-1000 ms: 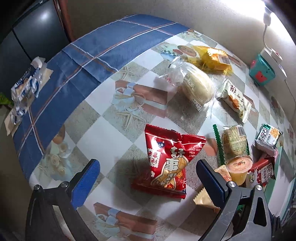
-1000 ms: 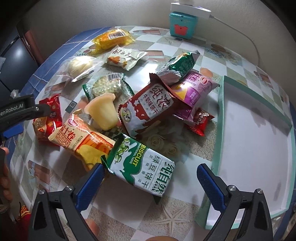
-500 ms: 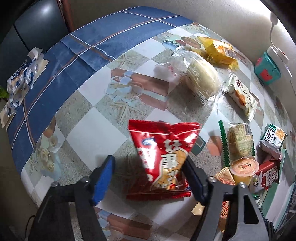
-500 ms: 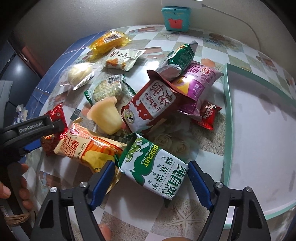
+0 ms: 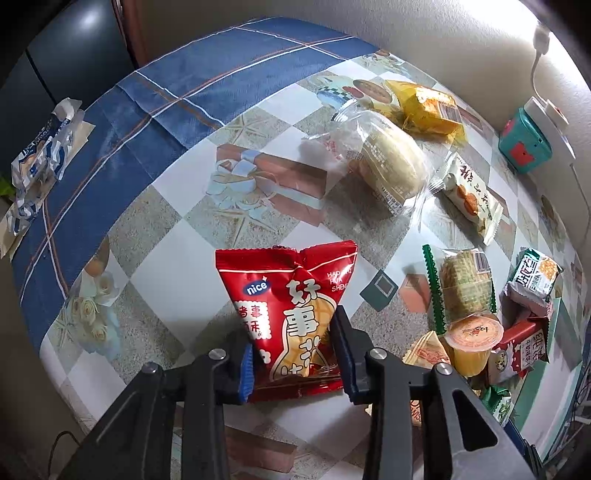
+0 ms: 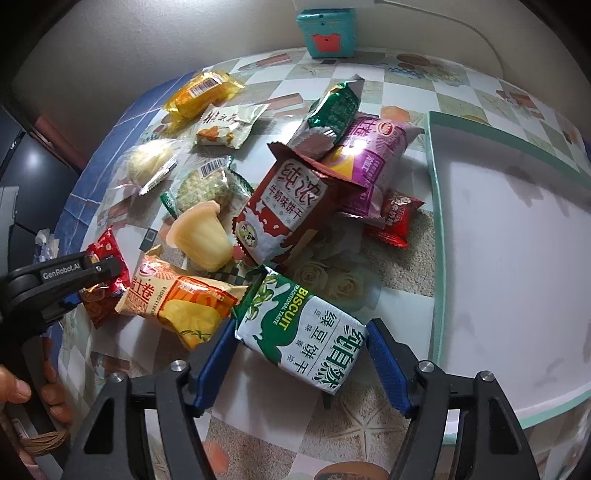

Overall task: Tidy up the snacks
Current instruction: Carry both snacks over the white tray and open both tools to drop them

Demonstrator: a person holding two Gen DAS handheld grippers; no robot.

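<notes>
My left gripper (image 5: 295, 350) is shut on a red peanut snack packet (image 5: 291, 295), pinching its lower half just above the tablecloth. That packet also shows in the right wrist view (image 6: 103, 280), held by the left gripper (image 6: 88, 273). My right gripper (image 6: 301, 354) has its blue pads against both sides of a green and white biscuit packet (image 6: 306, 332) lying on the table. A white tray with a green rim (image 6: 436, 221) lies to the right of it.
Several snacks lie scattered: a yellow jelly cup (image 6: 199, 236), an orange packet (image 6: 177, 295), a brown milk biscuit packet (image 6: 288, 206), a purple packet (image 6: 373, 162), a wrapped bun (image 5: 388, 166). A teal box (image 6: 327, 33) stands by the wall. Table edge at left.
Both grippers have closed from wide open. The left one now pinches the red packet, which has tipped up. The right one has closed in on the green biscuit packet.
</notes>
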